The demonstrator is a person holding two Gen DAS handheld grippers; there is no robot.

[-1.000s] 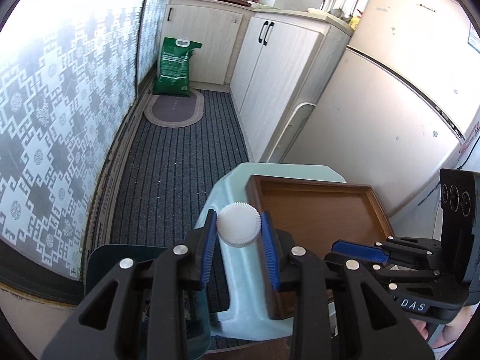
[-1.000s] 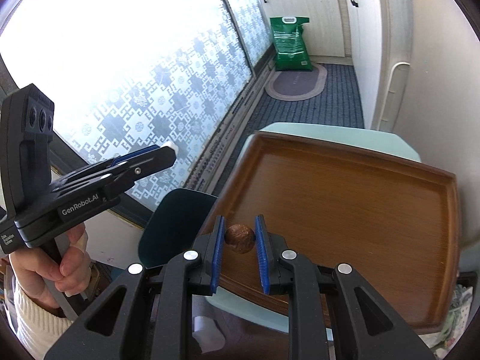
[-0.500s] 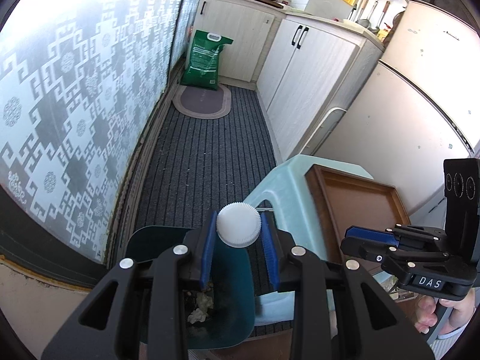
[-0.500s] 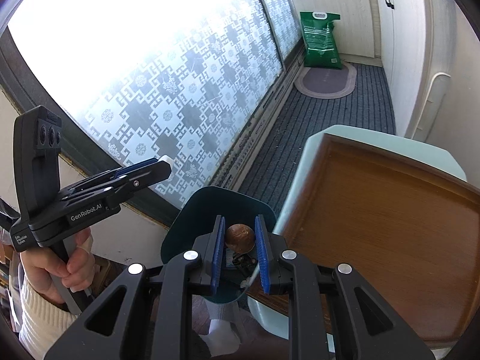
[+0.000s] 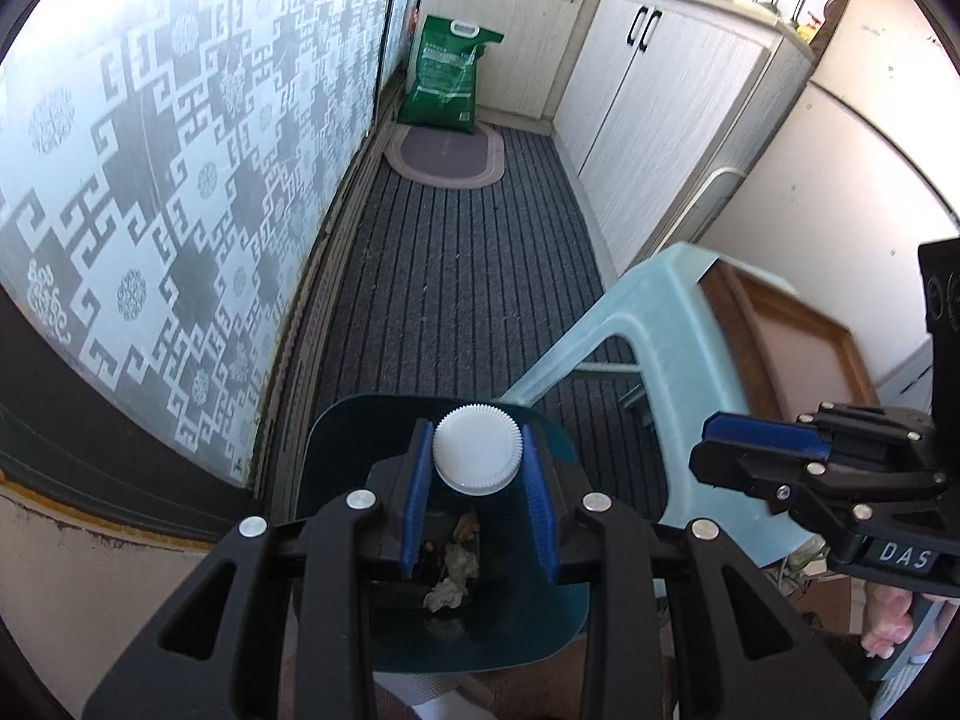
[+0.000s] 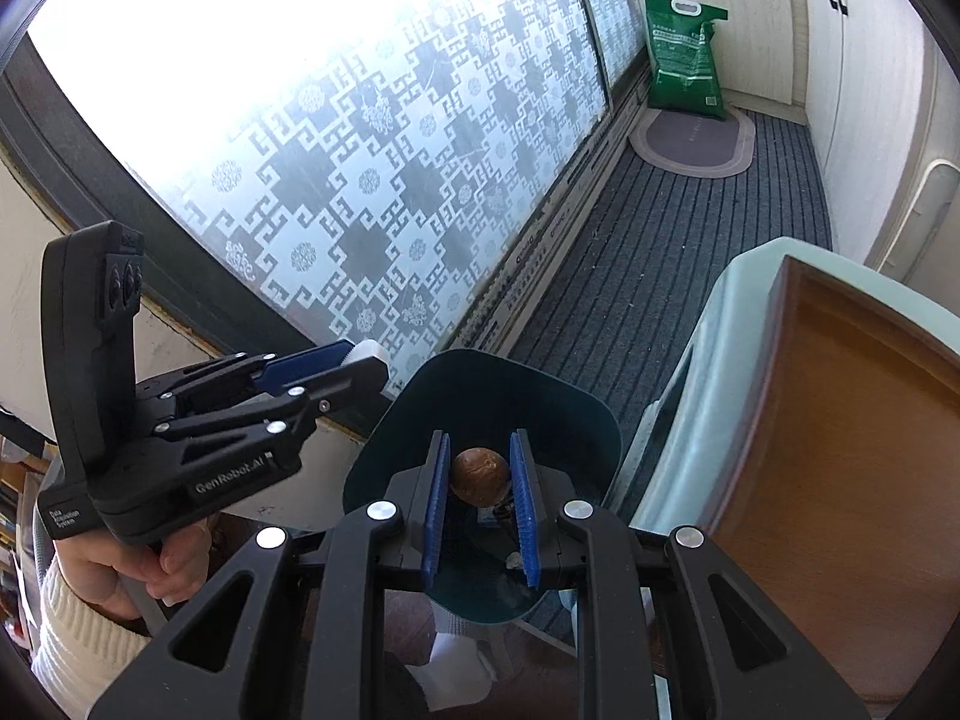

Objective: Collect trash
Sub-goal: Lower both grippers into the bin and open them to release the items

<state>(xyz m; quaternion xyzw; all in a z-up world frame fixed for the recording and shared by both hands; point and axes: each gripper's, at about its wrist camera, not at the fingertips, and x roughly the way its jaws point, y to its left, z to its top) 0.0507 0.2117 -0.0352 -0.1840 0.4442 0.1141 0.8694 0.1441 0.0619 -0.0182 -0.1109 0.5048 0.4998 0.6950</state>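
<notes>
Trash bin beside pale stool

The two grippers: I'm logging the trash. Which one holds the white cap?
The left gripper holds the white ridged cap; the right gripper holds a brown nut.

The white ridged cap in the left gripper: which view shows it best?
The left wrist view. There the white cap sits face-on between the left gripper fingers, ridged rim fully visible, above the teal bin. The right wrist view shows only a sliver of it poking past that gripper's fingertips, seen side-on.
</notes>
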